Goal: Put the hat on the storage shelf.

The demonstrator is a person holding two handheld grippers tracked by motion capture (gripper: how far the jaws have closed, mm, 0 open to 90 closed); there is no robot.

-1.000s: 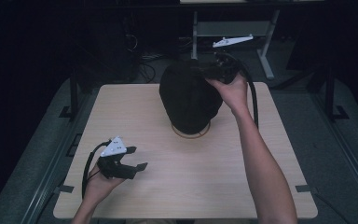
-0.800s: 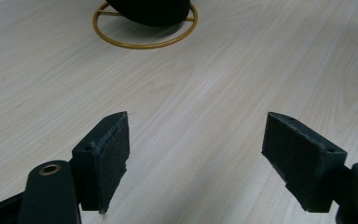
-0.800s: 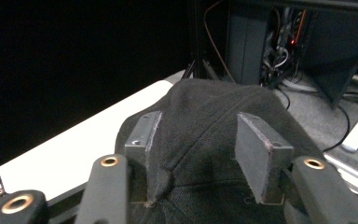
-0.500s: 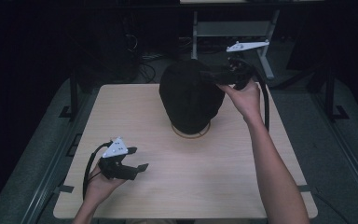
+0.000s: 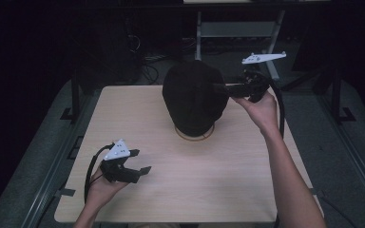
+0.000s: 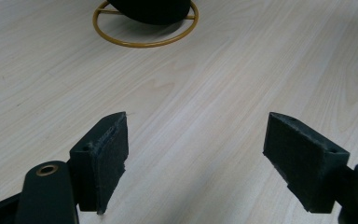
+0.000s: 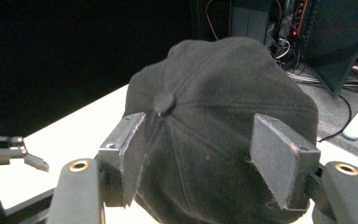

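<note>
High view, table (image 5: 228, 190): light wood, bare in front.
Cap (image 5: 192, 97): black, on a gold wire stand (image 6: 144, 43) at mid-table, far side.
Right gripper (image 7: 198, 154): jaws apart, straddling the crown without pinching; closing there could tip cap and stand.
Left gripper (image 6: 196, 156): jaws apart, empty, near the table's front-left.

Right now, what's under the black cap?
A yellow metal ring rests on the table beneath the cap, evidently a stand's base. The cap covers whatever rises from the ring, so that part cannot be seen.
</note>
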